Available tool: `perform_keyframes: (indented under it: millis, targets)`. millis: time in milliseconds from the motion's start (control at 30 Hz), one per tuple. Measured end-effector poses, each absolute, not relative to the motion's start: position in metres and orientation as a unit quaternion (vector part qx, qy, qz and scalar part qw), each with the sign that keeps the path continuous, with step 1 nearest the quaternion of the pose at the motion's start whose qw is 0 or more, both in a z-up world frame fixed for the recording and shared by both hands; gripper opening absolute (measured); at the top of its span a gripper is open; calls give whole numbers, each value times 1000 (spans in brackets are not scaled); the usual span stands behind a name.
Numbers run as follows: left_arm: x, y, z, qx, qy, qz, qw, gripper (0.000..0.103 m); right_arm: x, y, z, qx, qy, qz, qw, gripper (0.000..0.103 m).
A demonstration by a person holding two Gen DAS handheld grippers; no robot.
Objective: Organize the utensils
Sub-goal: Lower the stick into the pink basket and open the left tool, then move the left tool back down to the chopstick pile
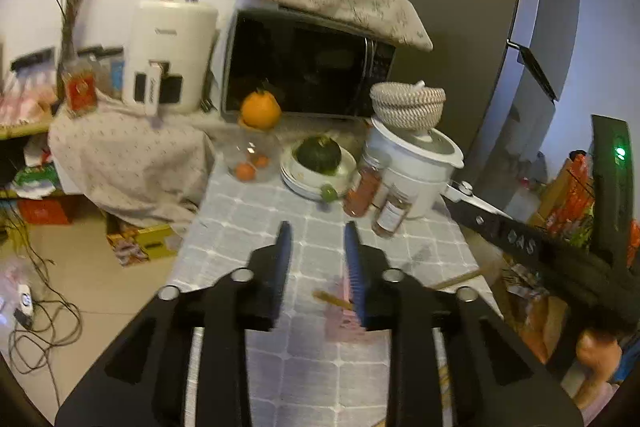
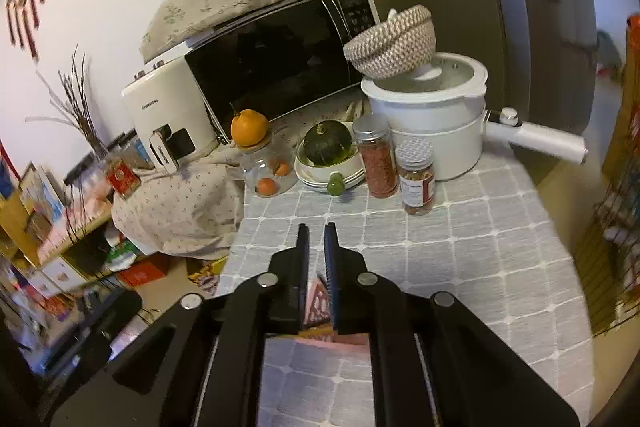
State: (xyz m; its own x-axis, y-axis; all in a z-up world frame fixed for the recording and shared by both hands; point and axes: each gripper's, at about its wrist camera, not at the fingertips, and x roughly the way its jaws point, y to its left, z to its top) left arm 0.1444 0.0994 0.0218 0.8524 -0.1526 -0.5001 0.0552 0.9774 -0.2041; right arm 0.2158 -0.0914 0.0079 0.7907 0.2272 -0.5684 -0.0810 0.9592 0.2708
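Note:
My left gripper [image 1: 318,233] is open and empty above the grey checked tablecloth [image 1: 248,223]. Below it lie a wooden chopstick [image 1: 332,299] and a pink holder [image 1: 340,323], partly hidden by the right finger. Another wooden stick [image 1: 456,279] lies to the right. My right gripper [image 2: 317,233] has its jaws nearly closed with a narrow gap, nothing visible between the tips. A pink patterned holder [image 2: 318,301] lies under it, mostly hidden. The right gripper's body shows in the left wrist view [image 1: 532,247], at the right.
At the table's back stand a microwave [image 2: 272,63], a white pot [image 2: 432,115] with a woven basket [image 2: 394,43] on it, two spice jars [image 2: 378,161], a stack of plates [image 2: 324,171] with a green squash, and a glass jar [image 2: 264,167] topped by an orange. Floor clutter lies left.

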Motion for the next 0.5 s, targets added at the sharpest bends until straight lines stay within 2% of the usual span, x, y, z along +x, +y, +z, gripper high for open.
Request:
perform_keyframes:
  millis: [133, 233, 300, 367, 500]
  targets:
    - [134, 94, 28, -80, 259, -47, 961, 29, 188, -89, 17, 86, 293, 59, 950, 13]
    - [124, 86, 27, -67, 256, -43, 963, 39, 170, -93, 19, 76, 288, 41, 954, 17]
    - [113, 81, 25, -61, 249, -37, 966, 51, 157, -98, 18, 74, 287, 30, 955, 29]
    - [106, 77, 22, -56, 246, -34, 967, 61, 146, -104, 15, 70, 284, 15, 956, 34]
    - [93, 71, 18, -46, 244, -35, 968, 70, 122, -119, 0, 73, 288, -9, 955, 49]
